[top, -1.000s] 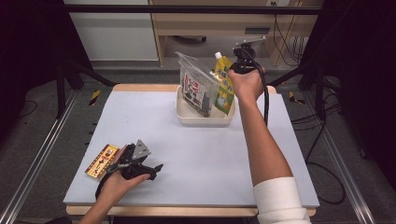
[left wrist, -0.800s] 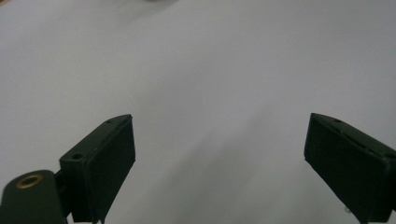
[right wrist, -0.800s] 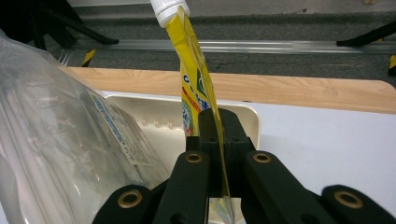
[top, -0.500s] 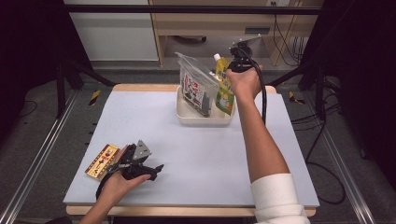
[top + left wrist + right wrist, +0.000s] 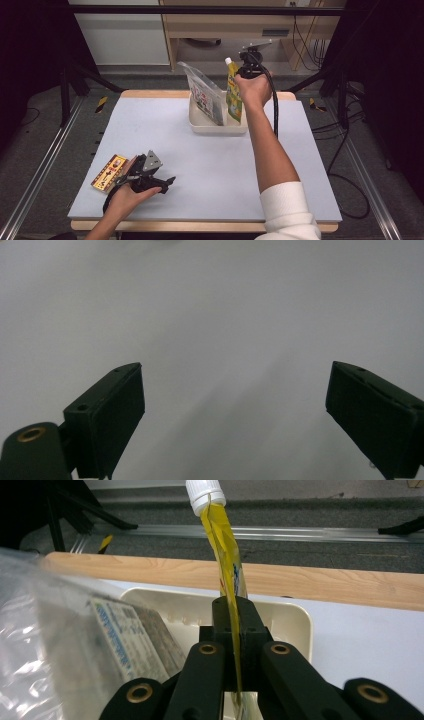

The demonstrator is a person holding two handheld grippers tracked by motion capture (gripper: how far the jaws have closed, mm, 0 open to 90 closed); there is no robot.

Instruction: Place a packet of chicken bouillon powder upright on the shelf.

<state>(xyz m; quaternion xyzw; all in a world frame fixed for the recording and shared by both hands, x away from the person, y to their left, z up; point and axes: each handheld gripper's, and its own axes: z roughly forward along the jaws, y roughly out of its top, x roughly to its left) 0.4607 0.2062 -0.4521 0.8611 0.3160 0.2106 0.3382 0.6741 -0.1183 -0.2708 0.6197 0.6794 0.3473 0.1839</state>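
A person works at a table (image 5: 210, 165) covered with a pale grey mat, holding a two-jaw gripper in each hand. The right gripper (image 5: 234, 645) has its black jaws pressed together on the flat body of a yellow spouted pouch (image 5: 226, 565), pinching it edge-on so that the white cap points up and slightly away; this thin, side-on grip likely keeps the floppy pouch upright while it is over the cream tray (image 5: 200, 122). In the high view, the pouch (image 5: 233, 92) stands at the right side of the tray at the far middle of the table, just beside a clear plastic bag of printed packets (image 5: 205, 95) leaning in the tray's left part. The right arm is stretched far forward, wrist raised above the tray, white sleeve pushed back near the elbow. The left gripper (image 5: 150, 177) rests low at the near left of the table, jaws spread wide apart and holding nothing, beside a small yellow and red packet (image 5: 109, 172) lying flat, seemingly waiting its turn.
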